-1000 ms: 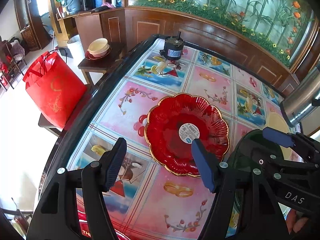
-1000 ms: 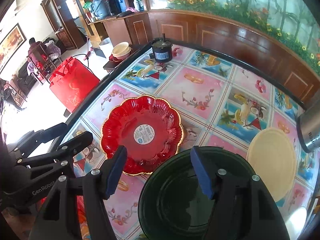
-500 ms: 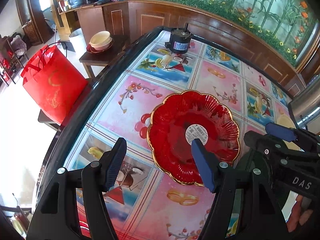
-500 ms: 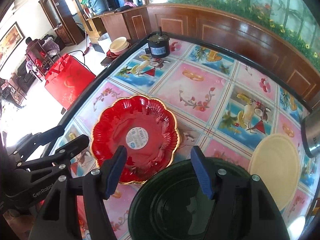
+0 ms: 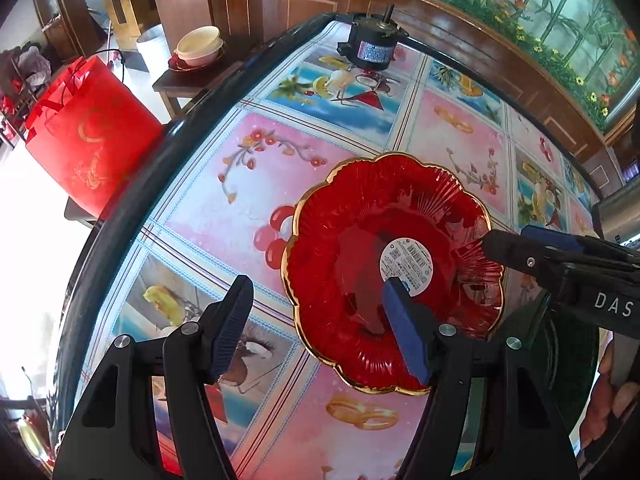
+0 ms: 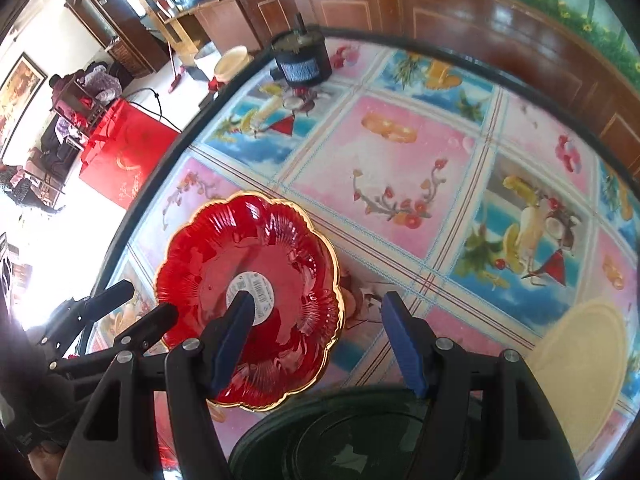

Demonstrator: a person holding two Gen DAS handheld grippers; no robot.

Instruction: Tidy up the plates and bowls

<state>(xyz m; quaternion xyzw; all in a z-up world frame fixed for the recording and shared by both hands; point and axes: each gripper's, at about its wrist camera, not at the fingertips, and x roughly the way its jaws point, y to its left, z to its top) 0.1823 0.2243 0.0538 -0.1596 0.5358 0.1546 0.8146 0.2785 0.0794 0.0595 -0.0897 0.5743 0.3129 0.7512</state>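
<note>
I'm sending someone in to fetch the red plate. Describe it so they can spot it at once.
Start at the table covered in a pink-and-blue picture cloth. Near its dark curved edge lies the red plate, beside a dark green plate. It alone is glossy red glass with a scalloped gold rim and a round white sticker in the middle.

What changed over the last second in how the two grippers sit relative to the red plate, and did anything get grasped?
Both grippers came lower and closer to the red plate: the left gripper now straddles its left rim, the right gripper its right rim. Nothing was gripped; both stay open. The plate, green plate, cream plate and black motor kept their places on the table.
</note>
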